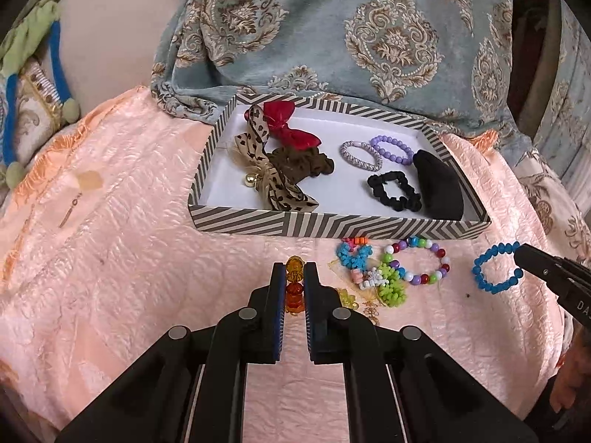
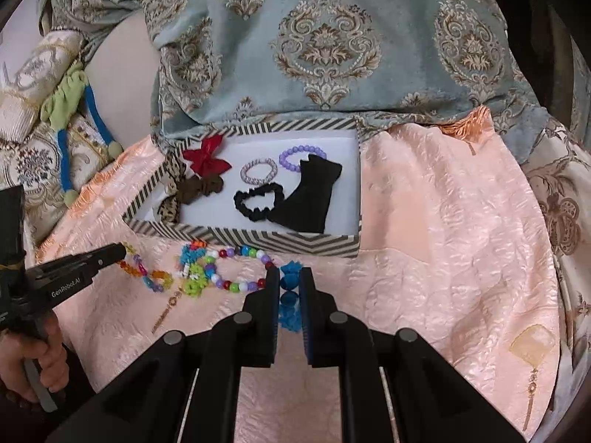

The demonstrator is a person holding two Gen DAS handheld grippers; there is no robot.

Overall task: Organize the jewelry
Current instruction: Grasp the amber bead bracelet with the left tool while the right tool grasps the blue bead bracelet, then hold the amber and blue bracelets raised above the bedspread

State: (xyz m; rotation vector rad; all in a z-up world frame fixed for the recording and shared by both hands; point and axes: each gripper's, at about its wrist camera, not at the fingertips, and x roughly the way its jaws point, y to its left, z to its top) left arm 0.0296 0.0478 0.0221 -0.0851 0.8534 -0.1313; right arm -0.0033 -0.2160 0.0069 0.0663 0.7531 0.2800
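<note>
My left gripper is shut on an orange-amber bead bracelet; in the right wrist view it holds that multicoloured bracelet on the pink cloth. My right gripper is shut on a blue bead bracelet; in the left wrist view it grips the blue ring at its right side. A striped tray holds bows, scrunchies and bracelets. A round-bead bracelet and a green and blue cluster lie in front of the tray.
The tray holds a red bow, a leopard bow, a brown scrunchie, a black scrunchie, a black cloth and purple bracelets. Patterned blue fabric hangs behind.
</note>
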